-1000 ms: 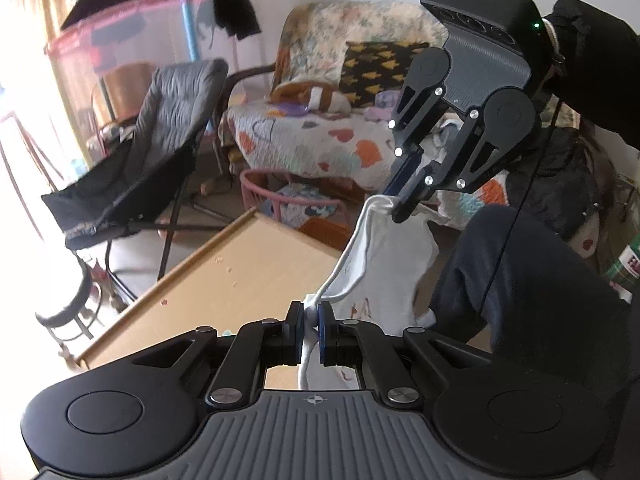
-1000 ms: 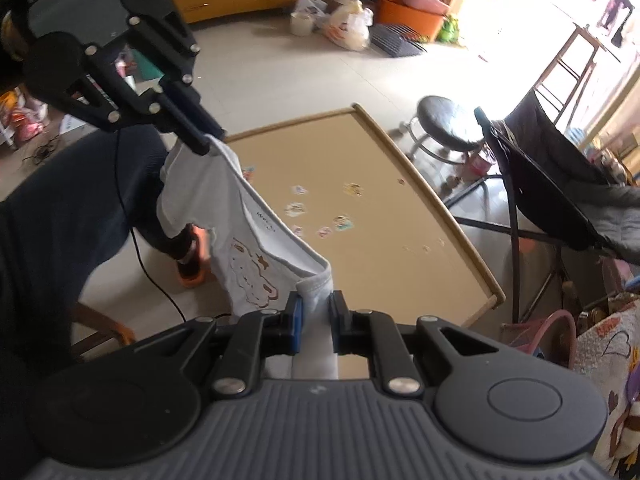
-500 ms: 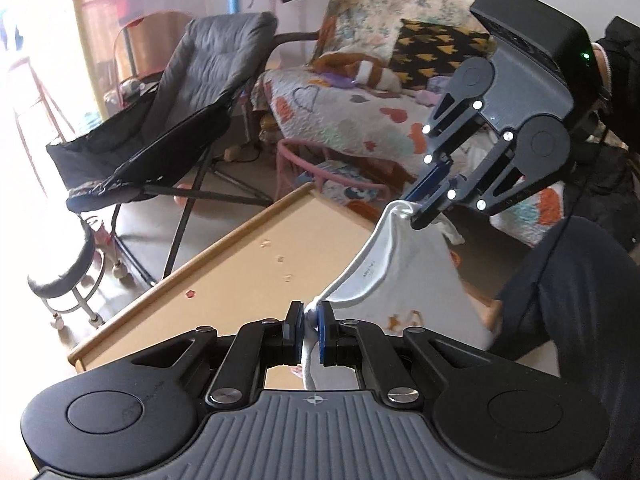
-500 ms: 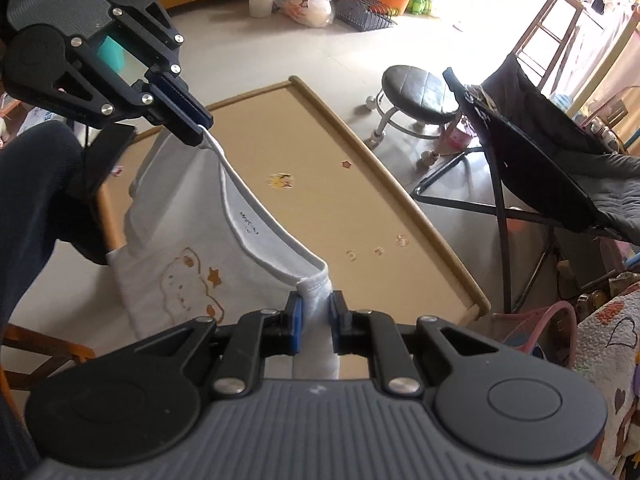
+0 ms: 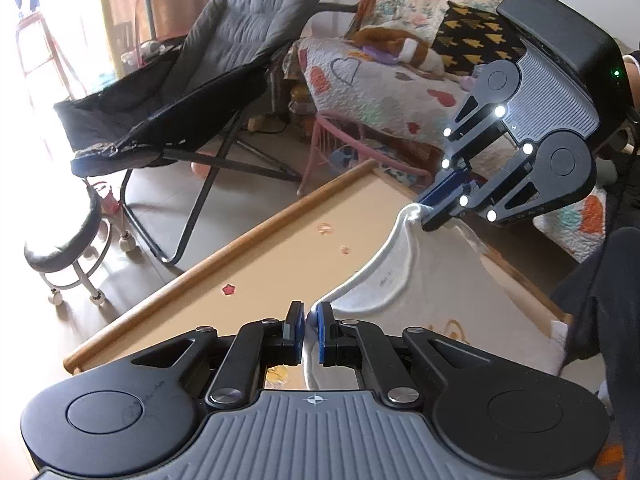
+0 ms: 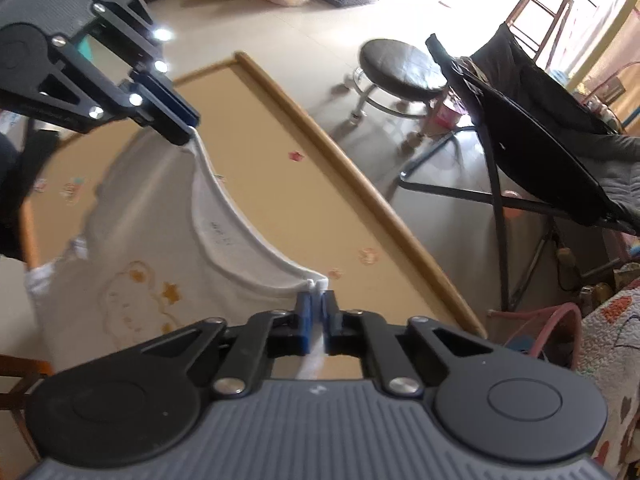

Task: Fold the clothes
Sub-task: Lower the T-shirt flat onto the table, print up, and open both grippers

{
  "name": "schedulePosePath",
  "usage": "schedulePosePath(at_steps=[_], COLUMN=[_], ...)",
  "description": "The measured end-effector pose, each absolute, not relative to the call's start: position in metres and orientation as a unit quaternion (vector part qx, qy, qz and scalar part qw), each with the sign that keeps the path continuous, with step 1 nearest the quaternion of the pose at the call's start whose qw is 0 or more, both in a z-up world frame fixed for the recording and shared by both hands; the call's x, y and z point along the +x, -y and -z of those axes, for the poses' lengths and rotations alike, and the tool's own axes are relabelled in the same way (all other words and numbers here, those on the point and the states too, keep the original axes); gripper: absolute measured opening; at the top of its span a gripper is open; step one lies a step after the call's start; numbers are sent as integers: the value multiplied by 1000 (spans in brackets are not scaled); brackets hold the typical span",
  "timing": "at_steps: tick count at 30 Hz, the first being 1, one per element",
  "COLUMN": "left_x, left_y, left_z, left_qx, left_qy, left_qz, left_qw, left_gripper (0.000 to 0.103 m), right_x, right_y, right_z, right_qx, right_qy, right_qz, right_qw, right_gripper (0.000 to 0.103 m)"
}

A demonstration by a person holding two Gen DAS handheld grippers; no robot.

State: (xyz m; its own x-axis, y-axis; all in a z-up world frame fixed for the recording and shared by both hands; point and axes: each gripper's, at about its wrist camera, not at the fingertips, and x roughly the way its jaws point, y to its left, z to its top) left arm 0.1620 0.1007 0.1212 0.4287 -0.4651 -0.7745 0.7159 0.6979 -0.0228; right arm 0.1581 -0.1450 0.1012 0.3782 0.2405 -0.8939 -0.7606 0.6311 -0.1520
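Your left gripper [image 5: 307,330] angled steeply down toward the wooden table [image 5: 280,248], its blue pads clamped on one shoulder of the white shirt [image 5: 420,292] by the neckline. Beyond it, above the far part of the table, your right gripper [image 5: 430,210] tilted down too, its jaws pinched on the other shoulder. From the right wrist, that gripper [image 6: 318,312] had its pads closing the last bit onto the fabric already between them, and the left gripper [image 6: 188,132] hung over the table's far end. The shirt [image 6: 152,248] sagged between both, its body spread over the table [image 6: 280,200], cartoon print showing. A small printed label inside the collar [image 6: 218,232] was too blurred to read.
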Motion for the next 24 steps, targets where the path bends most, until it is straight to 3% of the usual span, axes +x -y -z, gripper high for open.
schedulePosePath(at_steps=[15,19,24], left_x=[217,208,195], left_y=[-108,-117,-117], left_z=[-70,-54,-31], left_qx=[124,109,102], left_qy=[-437,-449,-476], left_qz=[356,362,348], left_qw=[816,810,801], left_gripper=[7,15,15], right_x=[198,194,186], right_y=[153,158,163], right_z=[-58,-58,-53], right_qx=[-259,-255,-243], right_qy=[-488,-488,-495], right_qz=[-299,-309,-308], right_qw=[778,776,775], right_gripper=[5,11,22])
